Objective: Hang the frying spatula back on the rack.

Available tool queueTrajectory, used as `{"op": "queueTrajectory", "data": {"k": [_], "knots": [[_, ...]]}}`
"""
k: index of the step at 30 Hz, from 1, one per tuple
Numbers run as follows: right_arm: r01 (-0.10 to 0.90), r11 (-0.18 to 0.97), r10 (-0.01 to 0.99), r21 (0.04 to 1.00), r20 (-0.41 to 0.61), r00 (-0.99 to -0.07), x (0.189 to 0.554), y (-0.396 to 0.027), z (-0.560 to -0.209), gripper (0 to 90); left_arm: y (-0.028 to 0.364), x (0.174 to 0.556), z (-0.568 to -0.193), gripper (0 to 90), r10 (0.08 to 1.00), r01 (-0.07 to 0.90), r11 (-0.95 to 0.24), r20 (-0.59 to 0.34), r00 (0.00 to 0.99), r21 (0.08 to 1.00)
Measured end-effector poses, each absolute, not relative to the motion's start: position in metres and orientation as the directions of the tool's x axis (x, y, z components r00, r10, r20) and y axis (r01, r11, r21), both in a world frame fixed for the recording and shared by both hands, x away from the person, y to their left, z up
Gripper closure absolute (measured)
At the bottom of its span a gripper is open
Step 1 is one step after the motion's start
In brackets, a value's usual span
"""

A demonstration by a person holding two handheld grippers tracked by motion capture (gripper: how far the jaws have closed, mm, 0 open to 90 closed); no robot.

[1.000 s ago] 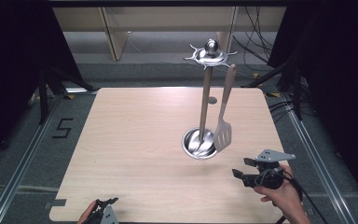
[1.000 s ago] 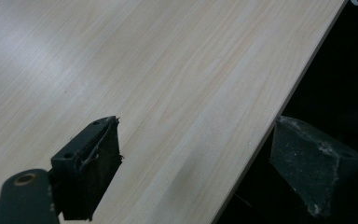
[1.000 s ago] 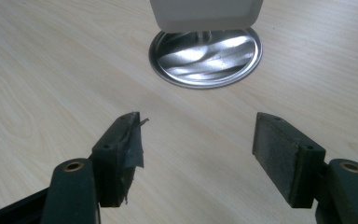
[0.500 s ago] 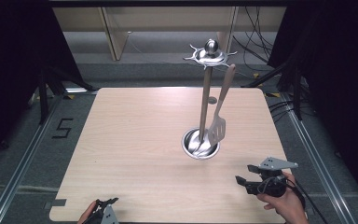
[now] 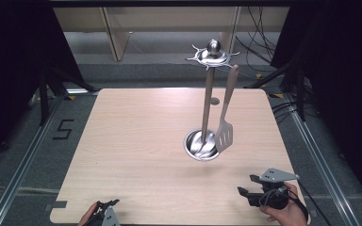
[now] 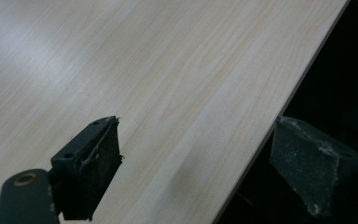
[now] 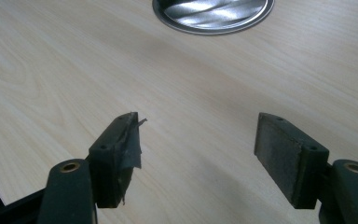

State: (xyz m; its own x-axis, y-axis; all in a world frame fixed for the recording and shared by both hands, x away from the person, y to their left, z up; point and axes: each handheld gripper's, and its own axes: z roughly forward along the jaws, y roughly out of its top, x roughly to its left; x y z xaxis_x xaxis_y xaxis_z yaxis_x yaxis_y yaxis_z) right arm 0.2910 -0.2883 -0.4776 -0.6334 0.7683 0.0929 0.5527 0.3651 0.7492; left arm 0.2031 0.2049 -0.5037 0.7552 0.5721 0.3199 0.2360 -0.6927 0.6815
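Right gripper (image 5: 246, 185) lower, nearer; one spatula (image 5: 225, 121), one stand (image 5: 207, 96).

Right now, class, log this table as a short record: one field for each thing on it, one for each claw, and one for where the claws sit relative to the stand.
surface: light wooden table
stand: metal utensil stand, upright, round base right of centre
hanging: slotted spatula hooked from the stand's top ring, blade beside the base
left claw: open, holding nothing, at the table's near edge
right claw: open, holding nothing, low over the table, pointing toward the stand's base
spacing: both claws apart from the stand, touching nothing
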Motion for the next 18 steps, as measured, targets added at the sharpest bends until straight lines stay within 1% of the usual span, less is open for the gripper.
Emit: {"op": "queueTrajectory", "data": {"k": [1, 2, 3, 4, 5, 6, 7, 8, 9, 10, 12, 13, 14, 15, 16, 18], "knots": [[0.560, 0.353, 0.776, 0.750, 0.099, -0.623, 0.287, -0.289, -0.476, 32.2, 0.205, 0.204, -0.502, 15.1, 0.565, 0.248, -0.705, 0.316, 0.762, 0.664], [0.560, 0.353, 0.776, 0.750, 0.099, -0.623, 0.287, -0.289, -0.476, 32.2, 0.205, 0.204, -0.502, 15.1, 0.565, 0.248, -0.705, 0.316, 0.762, 0.664], [0.538, 0.366, 0.764, 0.760, 0.084, -0.639, 0.288, -0.291, -0.476, 32.1, 0.205, 0.204, -0.503, 15.1, 0.569, 0.244, -0.706, 0.326, 0.755, 0.665], [0.559, 0.343, 0.779, 0.755, 0.104, -0.618, 0.283, -0.291, -0.476, 32.1, 0.205, 0.204, -0.504, 15.1, 0.574, 0.246, -0.694, 0.314, 0.756, 0.677], [0.545, 0.353, 0.779, 0.760, 0.083, -0.621, 0.283, -0.293, -0.477, 32.2, 0.205, 0.204, -0.504, 15.1, 0.574, 0.241, -0.695, 0.320, 0.754, 0.677], [0.544, 0.362, 0.775, 0.757, 0.080, -0.627, 0.282, -0.295, -0.477, 32.1, 0.206, 0.204, -0.504, 15.1, 0.568, 0.240, -0.700, 0.320, 0.758, 0.673], [0.558, 0.345, 0.782, 0.755, 0.098, -0.616, 0.279, -0.294, -0.478, 32.1, 0.206, 0.204, -0.503, 15.1, 0.568, 0.240, -0.704, 0.327, 0.755, 0.668], [0.542, 0.360, 0.779, 0.760, 0.075, -0.622, 0.279, -0.296, -0.479, 32.1, 0.206, 0.204, -0.504, 15.1, 0.573, 0.241, -0.697, 0.321, 0.754, 0.676], [0.553, 0.357, 0.782, 0.752, 0.083, -0.618, 0.277, -0.297, -0.479, 32.1, 0.206, 0.204, -0.504, 15.1, 0.568, 0.240, -0.700, 0.319, 0.759, 0.673], [0.541, 0.367, 0.779, 0.756, 0.068, -0.623, 0.277, -0.299, -0.480, 32.1, 0.205, 0.203, -0.504, 15.1, 0.572, 0.242, -0.696, 0.318, 0.756, 0.676], [0.560, 0.348, 0.791, 0.752, 0.084, -0.605, 0.273, -0.299, -0.482, 32.1, 0.205, 0.204, -0.504, 15.1, 0.574, 0.243, -0.695, 0.319, 0.754, 0.677], [0.529, 0.372, 0.783, 0.763, 0.048, -0.621, 0.274, -0.302, -0.483, 32.1, 0.205, 0.204, -0.504, 15.1, 0.569, 0.242, -0.698, 0.317, 0.759, 0.674], [0.561, 0.356, 0.793, 0.747, 0.075, -0.604, 0.271, -0.301, -0.483, 32.1, 0.205, 0.204, -0.504, 15.1, 0.570, 0.242, -0.698, 0.317, 0.758, 0.674], [0.536, 0.374, 0.785, 0.757, 0.049, -0.617, 0.272, -0.303, -0.484, 32.1, 0.205, 0.204, -0.504, 15.1, 0.570, 0.242, -0.698, 0.317, 0.758, 0.674], [0.556, 0.352, 0.794, 0.753, 0.075, -0.603, 0.270, -0.303, -0.485, 32.1, 0.205, 0.204, -0.504, 15.1, 0.570, 0.242, -0.698, 0.317, 0.758, 0.674], [0.555, 0.360, 0.795, 0.749, 0.065, -0.603, 0.269, -0.304, -0.487, 32.1, 0.205, 0.204, -0.504, 15.1, 0.570, 0.242, -0.697, 0.317, 0.758, 0.675]]}}
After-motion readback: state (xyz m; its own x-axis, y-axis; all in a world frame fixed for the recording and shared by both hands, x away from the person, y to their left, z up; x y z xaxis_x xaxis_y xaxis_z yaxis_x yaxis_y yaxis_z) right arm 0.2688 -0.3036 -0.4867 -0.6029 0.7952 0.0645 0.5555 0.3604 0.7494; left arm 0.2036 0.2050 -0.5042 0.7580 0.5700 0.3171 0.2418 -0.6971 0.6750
